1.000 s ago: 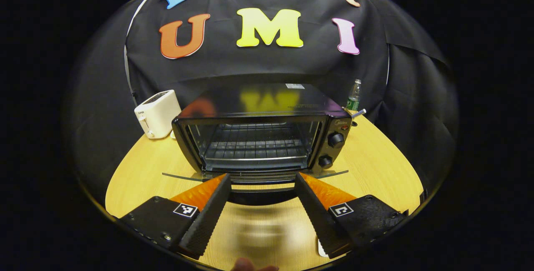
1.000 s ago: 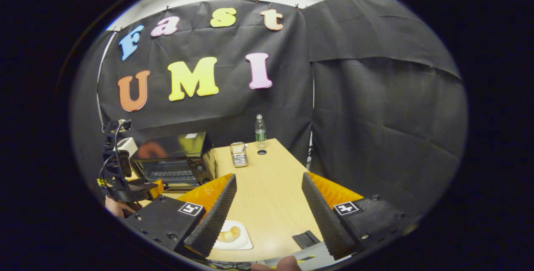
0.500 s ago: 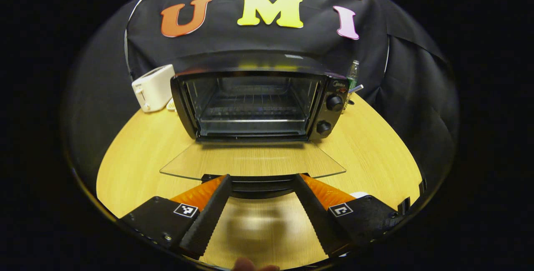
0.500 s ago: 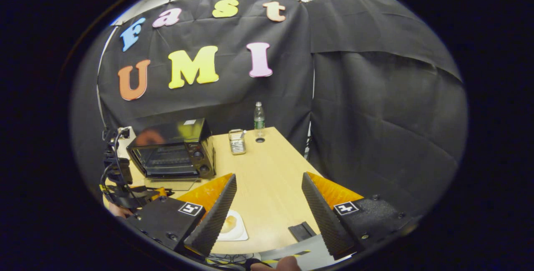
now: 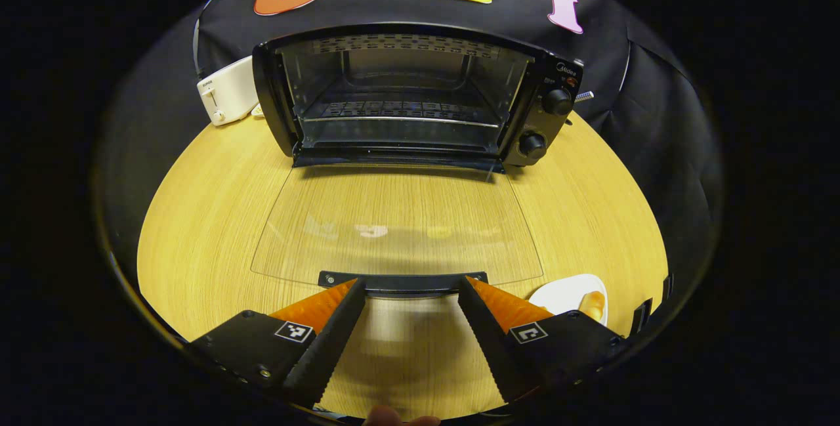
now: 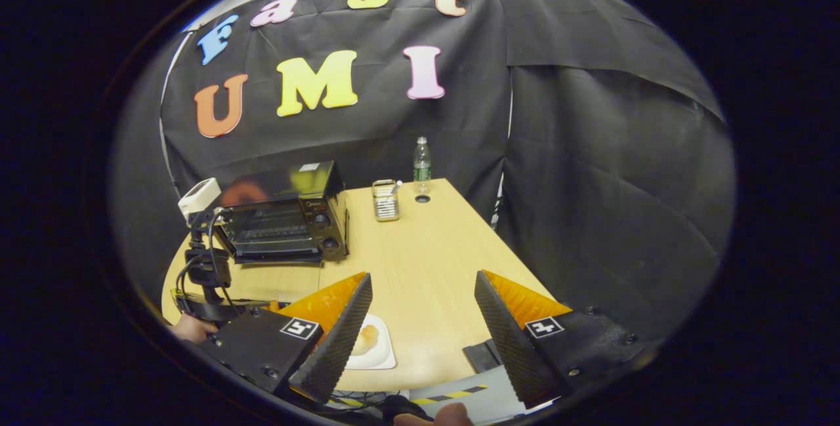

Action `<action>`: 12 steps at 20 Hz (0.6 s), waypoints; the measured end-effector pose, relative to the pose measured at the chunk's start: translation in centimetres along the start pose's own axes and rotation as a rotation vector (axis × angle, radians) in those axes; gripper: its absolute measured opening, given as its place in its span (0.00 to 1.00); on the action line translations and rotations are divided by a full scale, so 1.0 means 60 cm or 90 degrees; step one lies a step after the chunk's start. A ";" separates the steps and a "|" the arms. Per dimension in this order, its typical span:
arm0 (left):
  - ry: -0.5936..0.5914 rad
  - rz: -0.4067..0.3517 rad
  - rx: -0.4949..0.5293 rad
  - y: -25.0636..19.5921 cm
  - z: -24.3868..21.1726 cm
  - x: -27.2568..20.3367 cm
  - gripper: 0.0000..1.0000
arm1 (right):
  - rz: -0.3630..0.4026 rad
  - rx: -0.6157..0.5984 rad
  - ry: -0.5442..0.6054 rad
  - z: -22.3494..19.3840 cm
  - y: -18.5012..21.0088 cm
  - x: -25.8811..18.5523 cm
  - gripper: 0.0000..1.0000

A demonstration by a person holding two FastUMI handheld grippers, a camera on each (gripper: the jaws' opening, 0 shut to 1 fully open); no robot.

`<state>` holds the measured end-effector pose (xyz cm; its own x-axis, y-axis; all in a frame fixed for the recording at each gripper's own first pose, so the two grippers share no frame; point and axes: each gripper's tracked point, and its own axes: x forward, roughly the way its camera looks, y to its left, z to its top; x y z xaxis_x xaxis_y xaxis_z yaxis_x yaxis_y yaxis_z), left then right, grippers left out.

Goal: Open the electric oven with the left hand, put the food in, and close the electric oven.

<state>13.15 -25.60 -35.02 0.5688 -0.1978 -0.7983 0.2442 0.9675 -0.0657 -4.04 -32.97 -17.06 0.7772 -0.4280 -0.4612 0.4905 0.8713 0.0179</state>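
The black electric oven (image 5: 403,94) stands open, its wire rack bare. Its glass door (image 5: 394,222) lies almost flat toward me over the wooden table (image 5: 197,216). My left gripper (image 5: 410,281) is open, its fingertips spread over the door's dark handle (image 5: 403,283) without pinching it. A white plate (image 5: 564,291) with a bread roll (image 5: 592,304) sits just right of it. In the right gripper view, the right gripper (image 6: 423,278) hovers open over the table's near edge, and the roll (image 6: 365,339) on its plate (image 6: 380,360) lies beside its left finger. The oven (image 6: 282,216) is far left there.
A white toaster (image 5: 223,91) stands left of the oven. At the table's back are a metal holder (image 6: 386,199) and a green-labelled bottle (image 6: 421,160). A hand (image 6: 190,329) holds the left gripper's rig (image 6: 203,275) at lower left. A small black block (image 6: 482,354) lies near the front edge.
The oven door has swung down from partly open to almost flat, with my left gripper following its handle downward. The right gripper stayed open and shifted slightly, bringing the plate nearer.
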 end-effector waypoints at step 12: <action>-0.074 -0.018 -0.015 0.003 0.063 -0.055 0.93 | 0.103 0.033 0.136 -0.101 0.085 0.056 0.98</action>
<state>14.27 -25.37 -30.12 0.6495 -0.2409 -0.7212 0.2436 0.9644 -0.1028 -1.30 -28.48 -23.87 0.7495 -0.2185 -0.6249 0.3898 0.9086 0.1498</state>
